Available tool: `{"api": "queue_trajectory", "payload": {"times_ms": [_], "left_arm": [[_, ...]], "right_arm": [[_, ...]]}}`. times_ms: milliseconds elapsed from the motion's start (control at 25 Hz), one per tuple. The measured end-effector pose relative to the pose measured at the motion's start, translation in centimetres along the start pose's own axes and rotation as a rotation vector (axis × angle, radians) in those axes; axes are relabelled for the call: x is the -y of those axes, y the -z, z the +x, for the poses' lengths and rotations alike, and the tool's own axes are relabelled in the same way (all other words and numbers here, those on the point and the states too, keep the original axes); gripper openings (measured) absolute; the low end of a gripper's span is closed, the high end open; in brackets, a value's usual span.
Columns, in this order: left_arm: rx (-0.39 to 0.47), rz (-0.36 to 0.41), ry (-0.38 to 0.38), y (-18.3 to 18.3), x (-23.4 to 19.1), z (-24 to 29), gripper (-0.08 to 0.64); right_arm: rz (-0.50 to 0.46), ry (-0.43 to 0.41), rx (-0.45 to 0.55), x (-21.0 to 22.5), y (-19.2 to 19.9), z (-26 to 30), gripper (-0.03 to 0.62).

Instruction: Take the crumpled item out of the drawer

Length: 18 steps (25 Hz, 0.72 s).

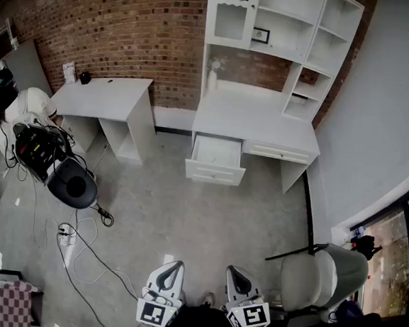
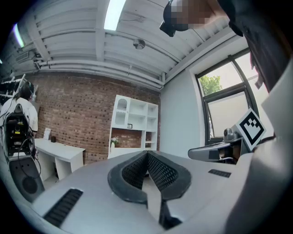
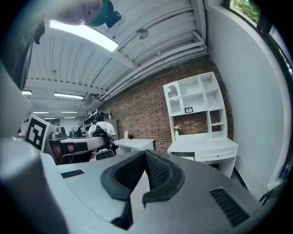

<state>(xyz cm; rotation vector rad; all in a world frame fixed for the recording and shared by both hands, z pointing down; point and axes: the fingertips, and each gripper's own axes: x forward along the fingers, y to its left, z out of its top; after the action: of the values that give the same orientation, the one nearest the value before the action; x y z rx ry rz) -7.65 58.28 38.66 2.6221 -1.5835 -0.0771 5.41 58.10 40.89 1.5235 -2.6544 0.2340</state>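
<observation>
Crumpled item isn't actually visible from here. It should be inside the open drawer (image 1: 216, 155) of the white desk (image 1: 258, 125) against the brick wall, but in the head view the drawer's inside just reads as a pale blur, so what's lying in it can't be made out.

Both tools are empty and closed. The left gripper (image 1: 176, 264) has its ribbed pads pressed tip to tip with nothing between them, and it's the same story for the right gripper (image 1: 231, 269). Both are held low and close to the person's body.

The relation that matters is that the drawer sits straight ahead and well apart from both grippers, with a long stretch of bare floor (image 1: 185, 222) in between. It lines up pretty much with the gap between the two grippers, so neither one has a real head start (maybe a hair toward the left one, but that's splitting hairs). The drawer is pulled out toward the person, with its long side running left to right across the view, so the opening faces up and toward whoever comes at it.

Judging from that, the whole approach is yet to be done: walk up, open one set of jaws, and reach down into the drawer from the front.
</observation>
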Motion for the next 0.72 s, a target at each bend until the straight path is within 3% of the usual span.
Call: {"api": "queue_trajectory", "payload": {"times_ms": [720], "left_arm": [[-0.002,-0.004,-0.002,0.8,-0.4,-2.2,0.023]], "right_arm": [[0.013,0.011,0.024,-1.6,0.4,-0.3,0.012]]}}
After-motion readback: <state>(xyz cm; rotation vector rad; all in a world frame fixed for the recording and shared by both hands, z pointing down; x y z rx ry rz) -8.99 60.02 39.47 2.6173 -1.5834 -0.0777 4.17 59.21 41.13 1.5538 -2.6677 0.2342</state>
